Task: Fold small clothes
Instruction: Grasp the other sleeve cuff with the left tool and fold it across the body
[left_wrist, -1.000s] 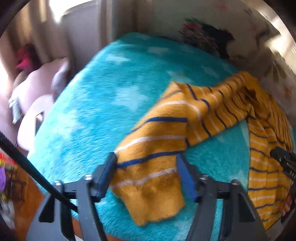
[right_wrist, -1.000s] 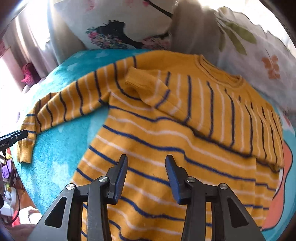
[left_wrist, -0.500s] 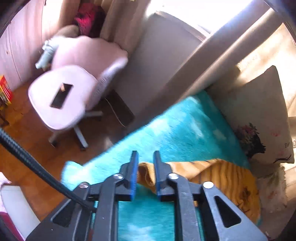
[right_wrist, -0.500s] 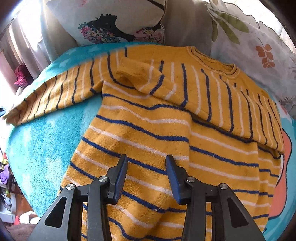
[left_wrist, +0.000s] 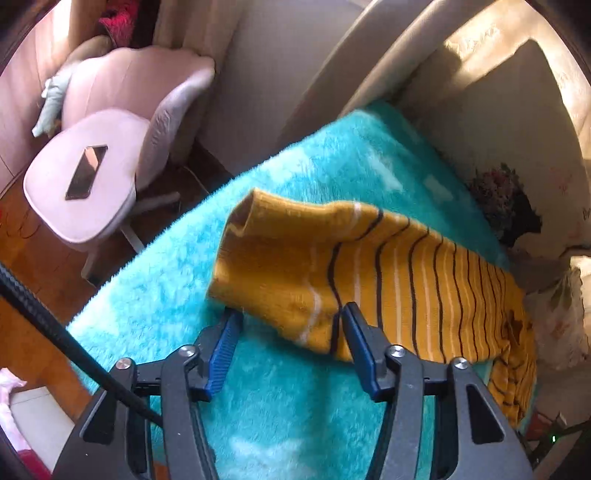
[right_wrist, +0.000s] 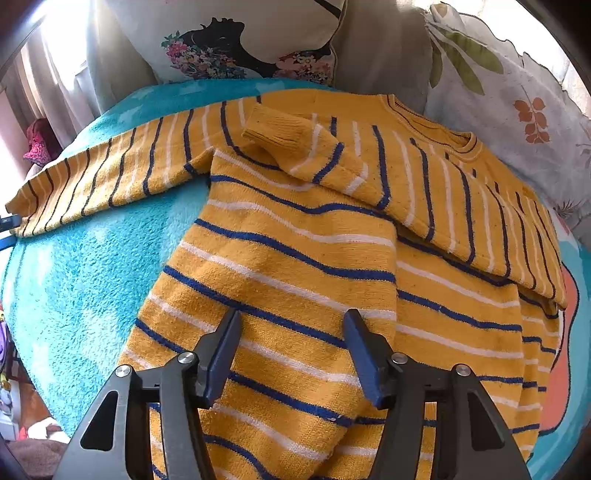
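Note:
A mustard-yellow sweater (right_wrist: 303, 236) with blue and white stripes lies spread on a turquoise fluffy blanket (right_wrist: 88, 280). Its right sleeve is folded across the chest; its left sleeve (right_wrist: 110, 177) stretches out flat to the left. In the left wrist view that sleeve (left_wrist: 332, 273) lies straight on the blanket (left_wrist: 295, 406), cuff toward the blanket's edge. My left gripper (left_wrist: 288, 332) is open, its fingers just short of the cuff end, holding nothing. My right gripper (right_wrist: 291, 343) is open just above the sweater's lower body, empty.
Patterned pillows (right_wrist: 251, 40) and a leaf-print cushion (right_wrist: 517, 96) line the back. A pink swivel chair (left_wrist: 96, 162) with a phone (left_wrist: 86, 171) on its seat stands on the wooden floor beyond the blanket's edge. A black cable (left_wrist: 55, 332) runs by my left gripper.
My left gripper closed on the sleeve cuff, pulled the sleeve out straight to the left, then opened and released it. My right gripper opened wider and stayed over the sweater's body.

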